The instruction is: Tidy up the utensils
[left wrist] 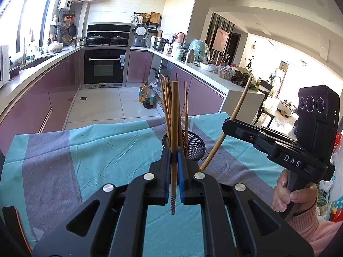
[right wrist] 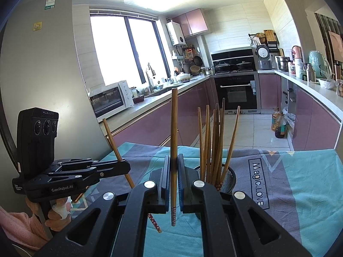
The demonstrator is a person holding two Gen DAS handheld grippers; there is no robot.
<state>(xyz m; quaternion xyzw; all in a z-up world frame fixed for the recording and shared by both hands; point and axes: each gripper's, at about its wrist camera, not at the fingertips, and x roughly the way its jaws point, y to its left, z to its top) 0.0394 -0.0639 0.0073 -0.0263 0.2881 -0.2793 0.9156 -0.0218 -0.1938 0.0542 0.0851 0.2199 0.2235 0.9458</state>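
Note:
A black mesh holder (left wrist: 194, 145) stands on the cloth-covered table and holds several wooden chopsticks (left wrist: 167, 98). It also shows in the right wrist view (right wrist: 228, 178) with its chopsticks (right wrist: 211, 137). My left gripper (left wrist: 174, 156) is shut on one upright chopstick (left wrist: 174, 115), just in front of the holder. My right gripper (right wrist: 173, 165) is shut on another upright chopstick (right wrist: 174, 128), left of the holder. Each gripper shows in the other's view, the right (left wrist: 230, 123) and the left (right wrist: 123, 166), each gripping a tilted chopstick.
A teal and grey cloth (left wrist: 96, 150) covers the table, printed "Magic.LOVE" (right wrist: 258, 184). Behind are purple kitchen cabinets (left wrist: 42, 98), an oven (left wrist: 105, 66), oil bottles on the floor (left wrist: 146, 95), a microwave (right wrist: 109, 100) and a fridge (right wrist: 42, 64).

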